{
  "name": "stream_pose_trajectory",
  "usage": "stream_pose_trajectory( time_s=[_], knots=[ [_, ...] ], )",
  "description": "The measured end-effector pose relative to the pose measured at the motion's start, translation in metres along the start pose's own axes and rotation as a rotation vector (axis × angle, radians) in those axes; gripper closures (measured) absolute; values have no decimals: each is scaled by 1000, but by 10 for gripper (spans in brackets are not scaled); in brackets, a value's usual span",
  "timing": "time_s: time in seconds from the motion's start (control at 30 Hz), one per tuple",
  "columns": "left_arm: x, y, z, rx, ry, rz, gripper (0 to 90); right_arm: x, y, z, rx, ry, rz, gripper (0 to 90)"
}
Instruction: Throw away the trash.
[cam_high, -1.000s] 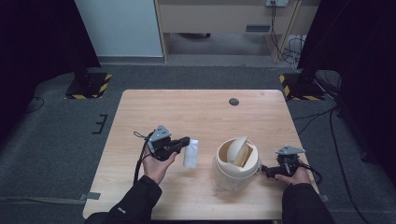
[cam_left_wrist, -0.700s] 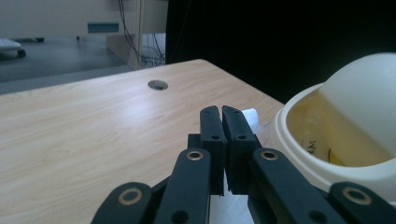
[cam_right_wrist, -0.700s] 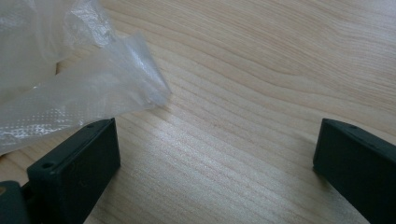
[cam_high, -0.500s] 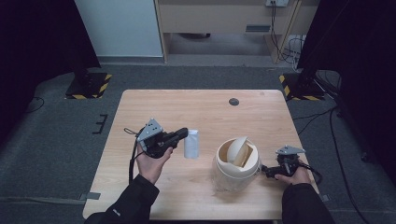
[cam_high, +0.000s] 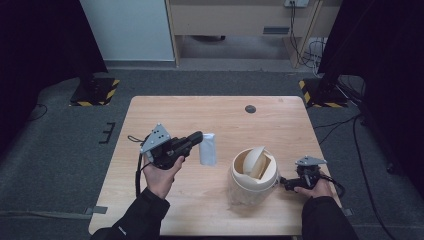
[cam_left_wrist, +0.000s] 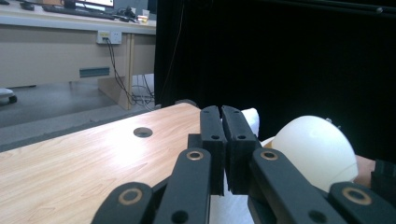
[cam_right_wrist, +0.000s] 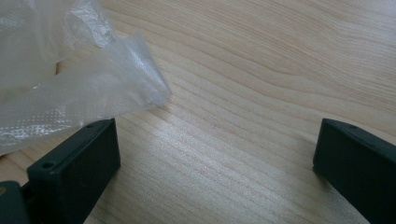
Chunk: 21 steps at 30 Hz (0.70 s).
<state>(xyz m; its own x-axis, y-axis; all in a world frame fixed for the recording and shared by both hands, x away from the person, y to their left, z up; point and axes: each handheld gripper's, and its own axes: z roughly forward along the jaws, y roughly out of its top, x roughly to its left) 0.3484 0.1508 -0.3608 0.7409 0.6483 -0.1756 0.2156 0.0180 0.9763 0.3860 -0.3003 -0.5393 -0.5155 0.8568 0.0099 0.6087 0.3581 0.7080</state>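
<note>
Since a second ago my left gripper (cam_high: 196, 139) has swung up and away from me, carrying the small white soft roll (cam_high: 207, 149) with it further up the table; my right gripper (cam_high: 283, 182) has stayed put.

Seen in the left gripper view, my left jaws are pressed almost together, and the white roll (cam_left_wrist: 251, 119) peeks out just behind their tips, so they seem to pinch its edge. From above, the roll sits right at the jaw tips, lifted or just at the light wooden table (cam_high: 210, 112), I cannot tell which. Near it, toward my right, stands the cream round plastic bin with a swing lid (cam_high: 254, 170).

My right gripper rests low on the table just beside the bin's base, its jaws spread wide and holding nothing. In the right gripper view, clear crinkled plastic film (cam_right_wrist: 70, 88) lies above one jaw, close to it.

A small dark round hole (cam_high: 250, 109) marks the table's far side.
</note>
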Motion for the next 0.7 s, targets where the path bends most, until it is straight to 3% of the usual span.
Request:
stream_pose_trajectory(
  time_s=[0.2,0.43,0.7],
  knots=[
    [-4,5,2,-24,-8,-6,875,0,0,0,0,0,1,8],
    [-12,7,9,-18,-22,18,875,0,0,0,0,-1,1,8],
    [-25,11,23,-28,-52,26,875,0,0,0,0,-1,1,8]
  ],
)
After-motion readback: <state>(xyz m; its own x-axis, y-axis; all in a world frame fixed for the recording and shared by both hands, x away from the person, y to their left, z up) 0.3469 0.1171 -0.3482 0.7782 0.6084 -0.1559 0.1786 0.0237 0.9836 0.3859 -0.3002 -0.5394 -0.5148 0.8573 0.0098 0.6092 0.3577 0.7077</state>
